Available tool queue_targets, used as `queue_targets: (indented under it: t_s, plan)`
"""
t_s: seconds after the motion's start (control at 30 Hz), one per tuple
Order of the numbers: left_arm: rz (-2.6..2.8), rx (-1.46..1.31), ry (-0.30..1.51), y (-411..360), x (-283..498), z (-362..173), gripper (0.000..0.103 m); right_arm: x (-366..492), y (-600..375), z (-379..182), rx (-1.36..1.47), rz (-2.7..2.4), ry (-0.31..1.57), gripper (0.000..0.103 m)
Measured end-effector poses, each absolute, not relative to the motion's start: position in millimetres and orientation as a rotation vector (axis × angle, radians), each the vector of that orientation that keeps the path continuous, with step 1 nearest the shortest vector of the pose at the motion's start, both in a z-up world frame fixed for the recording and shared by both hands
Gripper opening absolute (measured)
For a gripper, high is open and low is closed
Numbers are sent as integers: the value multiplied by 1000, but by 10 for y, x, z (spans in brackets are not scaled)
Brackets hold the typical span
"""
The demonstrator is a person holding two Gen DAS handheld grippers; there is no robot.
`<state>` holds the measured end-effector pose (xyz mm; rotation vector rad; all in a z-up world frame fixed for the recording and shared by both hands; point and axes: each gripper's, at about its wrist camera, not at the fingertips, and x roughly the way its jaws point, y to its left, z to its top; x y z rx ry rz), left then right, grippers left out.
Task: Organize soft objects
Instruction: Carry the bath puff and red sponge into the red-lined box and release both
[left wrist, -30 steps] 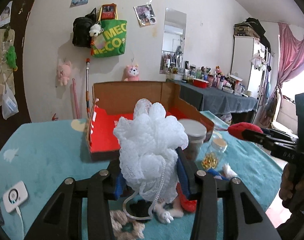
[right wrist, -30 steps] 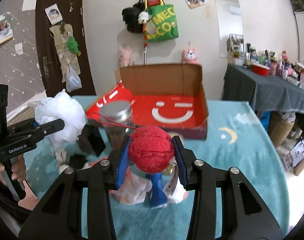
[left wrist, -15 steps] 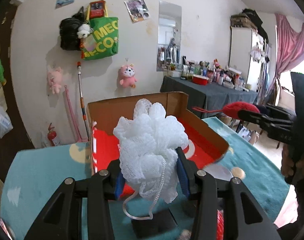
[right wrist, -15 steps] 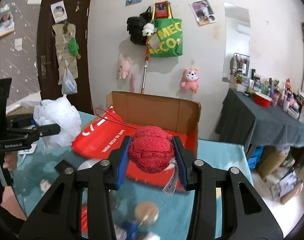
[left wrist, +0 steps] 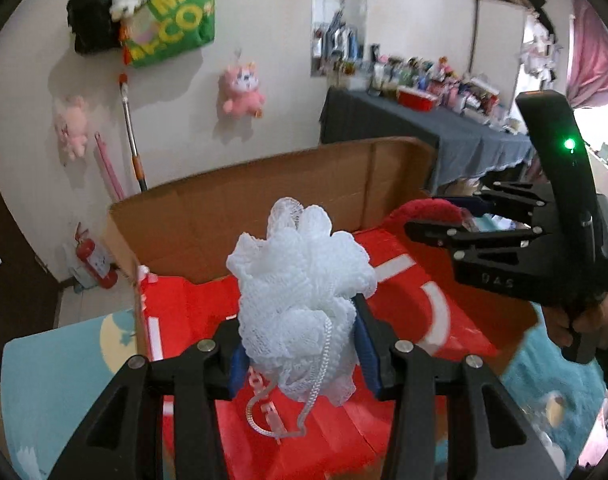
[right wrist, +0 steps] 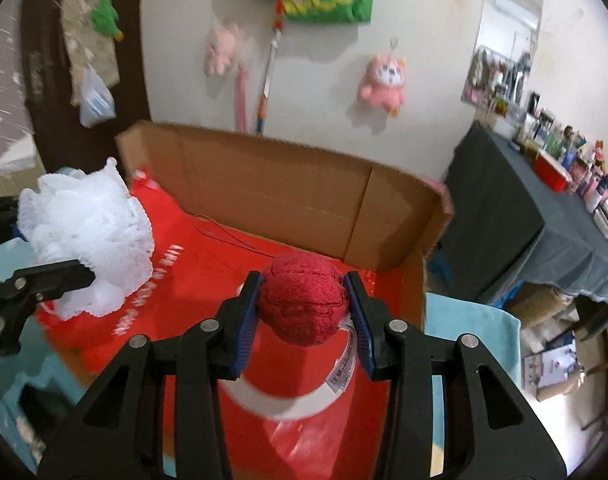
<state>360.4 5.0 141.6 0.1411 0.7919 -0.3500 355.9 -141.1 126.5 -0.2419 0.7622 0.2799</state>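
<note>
— What are the left tongs (left wrist: 304, 354) holding?

— They are pinching a white mesh bath pouf (left wrist: 302, 304) between their blue pads (left wrist: 236, 364), closed as far as the pouf's bulk allows. Its white cord loop (left wrist: 300, 412) is dangling below the pads. The tongs are hovering level over the near part of the cardboard box (left wrist: 264, 200), pointing toward its back wall.

— And the right tongs (right wrist: 304, 320)?

— They are squeezing a dark red knitted ball (right wrist: 302, 304) from both sides, with a white sewn-in tag (right wrist: 341, 368) hanging underneath. The tag is carrying print, but it is too small to read. These tongs are also hanging over the box, nearer its right-hand wall; in the left wrist view a person's hand (left wrist: 583, 320) is gripping their black handle (left wrist: 559, 184), where a green light is glowing.

— How are the two sitting relative to each other?

— Side by side above the box and apart, the pouf to the left of the red ball.

— What is the box like?

— Plain brown walls and a red lining (right wrist: 208, 264) with white curved marks and a line of white lettering, blurred and unreadable. It is resting on a counter under a teal cloth (left wrist: 64, 360).

— Any writing that can be read?

— The green tote bag (left wrist: 172, 12) on the wall is showing "MEC" over "CO" in yellow. The side of the right tongs is bearing small stamped characters, unclear.
</note>
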Motion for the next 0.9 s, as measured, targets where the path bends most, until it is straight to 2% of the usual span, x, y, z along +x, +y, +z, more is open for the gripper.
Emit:
queue_targets:
  t_s: [0.33,0.9]
  plan:
    - [-261,115,958,11,4303,846,49,4281,-1358,768,-268,159,935,39]
    - [-214,93,930,103,4395,726,60,4422,-1288,318,-415,106,1018,42]
